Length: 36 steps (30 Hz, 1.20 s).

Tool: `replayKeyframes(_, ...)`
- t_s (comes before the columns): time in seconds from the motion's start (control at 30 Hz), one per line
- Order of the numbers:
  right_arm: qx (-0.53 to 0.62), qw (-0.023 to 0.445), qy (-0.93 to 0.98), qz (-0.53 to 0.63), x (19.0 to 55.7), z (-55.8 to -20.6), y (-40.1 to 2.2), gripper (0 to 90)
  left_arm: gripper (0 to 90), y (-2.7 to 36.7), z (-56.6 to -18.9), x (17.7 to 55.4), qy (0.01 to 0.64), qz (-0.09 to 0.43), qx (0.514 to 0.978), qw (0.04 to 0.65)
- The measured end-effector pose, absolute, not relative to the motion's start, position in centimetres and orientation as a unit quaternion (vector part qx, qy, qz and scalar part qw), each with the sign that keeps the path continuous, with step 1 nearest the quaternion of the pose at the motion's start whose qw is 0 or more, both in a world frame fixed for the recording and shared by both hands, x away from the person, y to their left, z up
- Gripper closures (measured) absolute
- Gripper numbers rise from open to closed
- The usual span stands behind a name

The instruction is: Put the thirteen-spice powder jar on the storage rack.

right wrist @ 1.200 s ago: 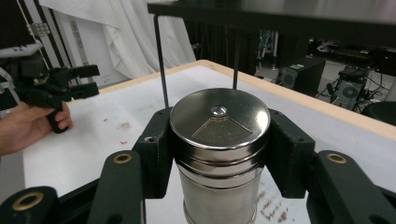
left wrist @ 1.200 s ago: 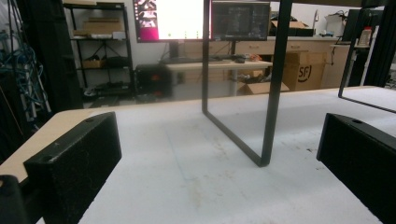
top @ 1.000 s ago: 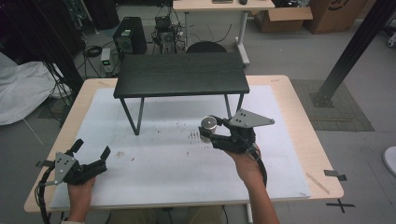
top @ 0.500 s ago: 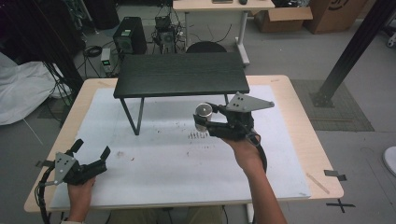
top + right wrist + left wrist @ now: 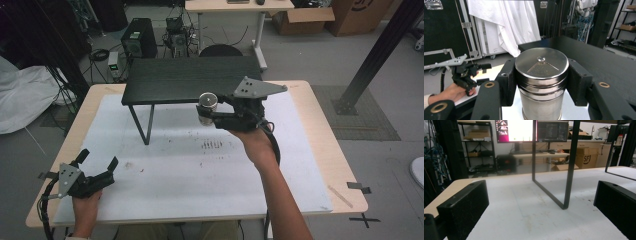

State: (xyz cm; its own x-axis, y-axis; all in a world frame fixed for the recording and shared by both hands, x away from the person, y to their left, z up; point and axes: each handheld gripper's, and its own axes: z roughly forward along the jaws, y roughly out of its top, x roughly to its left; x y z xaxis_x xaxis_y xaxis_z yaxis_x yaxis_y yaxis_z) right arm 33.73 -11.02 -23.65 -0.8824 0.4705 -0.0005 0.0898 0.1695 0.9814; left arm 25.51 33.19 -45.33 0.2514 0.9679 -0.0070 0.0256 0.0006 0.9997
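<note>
Raised tin (image 5: 541, 82), jaws clamped, lid emblem close-up

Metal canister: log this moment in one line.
right gripper shut on metal canister, lifted | beside black shelf | left gripper open, empty

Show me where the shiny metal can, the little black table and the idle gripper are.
Metal can (image 5: 541, 67), right gripper view, on its lid.
Black table (image 5: 185, 80), high view, on its top.
Left gripper (image 5: 97, 162), high view, midway between its open fingertips.
</note>
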Motion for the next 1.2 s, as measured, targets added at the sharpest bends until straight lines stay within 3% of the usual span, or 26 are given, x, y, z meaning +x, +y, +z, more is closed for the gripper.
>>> replayKeyframes(0.7, 0.176, 0.154, 0.739, 0.632, 36.8, -19.8, -9.4, 48.8, 0.2, 33.2, -45.3, 25.5, 0.44, 0.425, 0.564, 0.554)
replayKeyframes(1.2, 0.199, 0.171, 0.732, 0.629, 41.8, -18.3, -6.7, 48.8, 0.3, 33.2, -45.3, 25.5, 0.439, 0.425, 0.564, 0.555)
